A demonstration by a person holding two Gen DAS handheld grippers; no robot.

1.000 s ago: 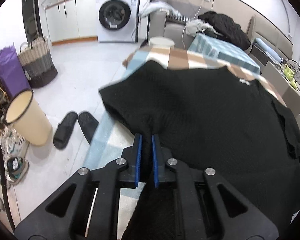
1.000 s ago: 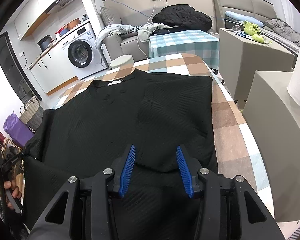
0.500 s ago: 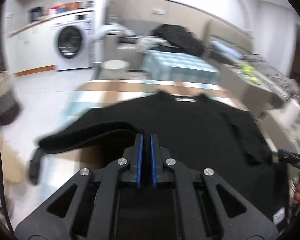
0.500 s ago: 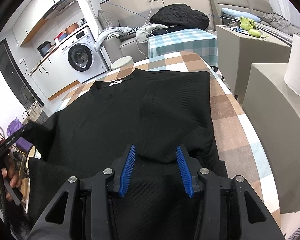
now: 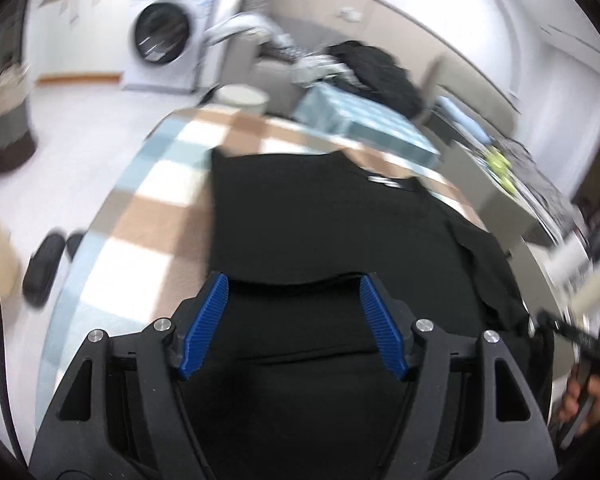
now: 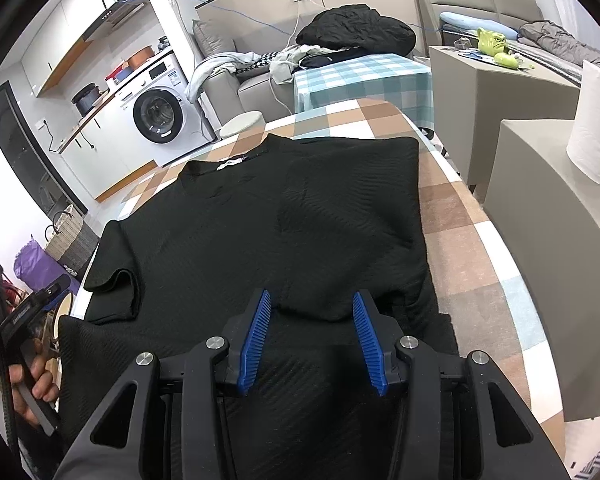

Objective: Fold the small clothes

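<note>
Black sweater (image 6: 284, 224) lay flat on checkered table (image 6: 452, 216), left gripper (image 5: 292, 320) spread wide, empty, view blurred, right gripper (image 6: 312, 336) also agape, only its view showed left sleeve (image 6: 116, 292) folded in.

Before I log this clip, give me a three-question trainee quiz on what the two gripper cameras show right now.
1. True or false: the left gripper is shut on cloth.
2. Multiple choice: the black top lies on A) a bare wooden floor, B) a checked tablecloth, C) the sofa.
3. Fill in: the white label at the neckline sits at the ____ end of the top from the right gripper.

Key: 1 false, both grippers stand open above the top, holding nothing. 2 B. 3 far.
</note>
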